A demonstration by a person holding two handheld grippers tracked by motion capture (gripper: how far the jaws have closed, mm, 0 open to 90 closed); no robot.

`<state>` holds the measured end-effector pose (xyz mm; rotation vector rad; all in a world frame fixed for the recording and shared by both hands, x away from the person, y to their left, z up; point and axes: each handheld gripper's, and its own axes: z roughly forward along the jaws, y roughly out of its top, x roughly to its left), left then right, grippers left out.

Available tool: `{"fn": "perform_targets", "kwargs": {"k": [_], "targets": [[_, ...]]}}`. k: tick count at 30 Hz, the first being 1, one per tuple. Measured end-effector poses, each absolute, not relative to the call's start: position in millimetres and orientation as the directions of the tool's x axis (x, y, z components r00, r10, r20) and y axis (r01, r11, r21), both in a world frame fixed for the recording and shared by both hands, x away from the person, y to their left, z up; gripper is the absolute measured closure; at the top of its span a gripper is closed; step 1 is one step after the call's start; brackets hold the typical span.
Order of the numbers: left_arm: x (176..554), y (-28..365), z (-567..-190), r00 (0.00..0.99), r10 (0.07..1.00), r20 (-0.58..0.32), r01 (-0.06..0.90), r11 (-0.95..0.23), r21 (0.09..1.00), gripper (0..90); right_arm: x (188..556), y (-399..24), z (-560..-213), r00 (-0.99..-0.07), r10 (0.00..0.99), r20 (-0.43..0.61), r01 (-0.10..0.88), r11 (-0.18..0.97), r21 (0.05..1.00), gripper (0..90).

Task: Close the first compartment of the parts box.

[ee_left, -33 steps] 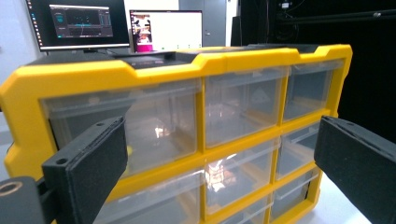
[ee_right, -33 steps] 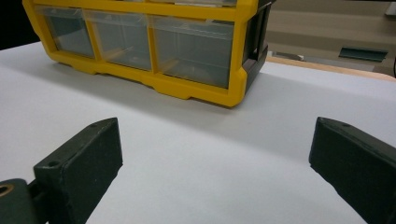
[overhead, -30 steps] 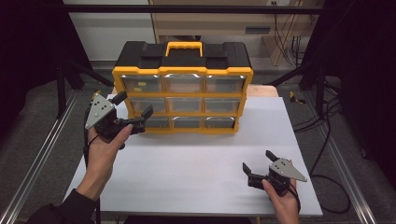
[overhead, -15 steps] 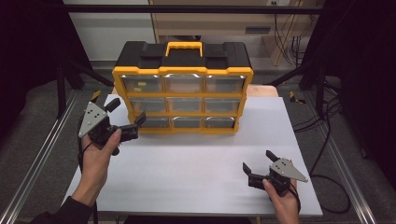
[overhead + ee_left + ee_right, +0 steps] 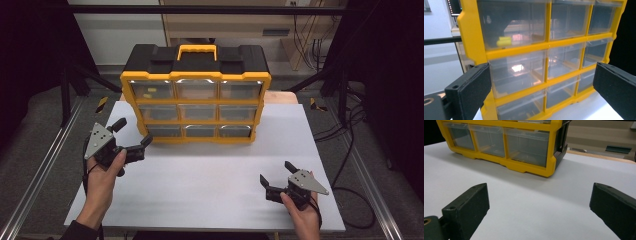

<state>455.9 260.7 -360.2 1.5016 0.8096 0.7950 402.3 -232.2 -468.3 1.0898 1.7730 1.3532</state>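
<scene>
A yellow and black organizer (image 5: 196,95) with clear drawers in three rows stands at the back middle of the white table (image 5: 200,200). A small yellow piece (image 5: 151,90) lies in its top left drawer. My left gripper (image 5: 133,131) hovers open just in front of the organizer's lower left corner, with nothing between its jaws. In the left gripper view the open left gripper (image 5: 541,75) faces the drawers (image 5: 519,72) close up, and the yellow piece (image 5: 504,41) shows inside one. My right gripper (image 5: 276,172) rests open near the front right of the table. In the right gripper view the right gripper (image 5: 540,195) frames bare table below the organizer's bottom row (image 5: 499,142).
Metal rails (image 5: 40,170) run along both sides of the table. Cables (image 5: 350,150) lie on the floor to the right. A black carry handle framed in yellow (image 5: 197,50) tops the organizer. White table surface spreads between the two grippers.
My left gripper has drawn back from the organizer's lower left drawer, toward the person and slightly left, staying open. The right gripper has not moved.
</scene>
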Motion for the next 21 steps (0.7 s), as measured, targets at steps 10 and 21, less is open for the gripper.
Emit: {"fn": "perform_targets", "kwargs": {"k": [10,21], "targets": [[447.1,271.2,-381.4,0.537,0.842,0.047,0.044,-0.083,0.996,1.5,400.9,-231.6,-468.8,-0.445,0.895,-0.031,0.211,0.138,0.968,3.6],[434.8,290.6,-409.6,0.516,0.856,0.022,0.068,-0.067,0.995,1.7,399.6,-232.0,-469.0,-0.454,0.89,-0.043,0.185,0.141,0.973,4.0]]}}
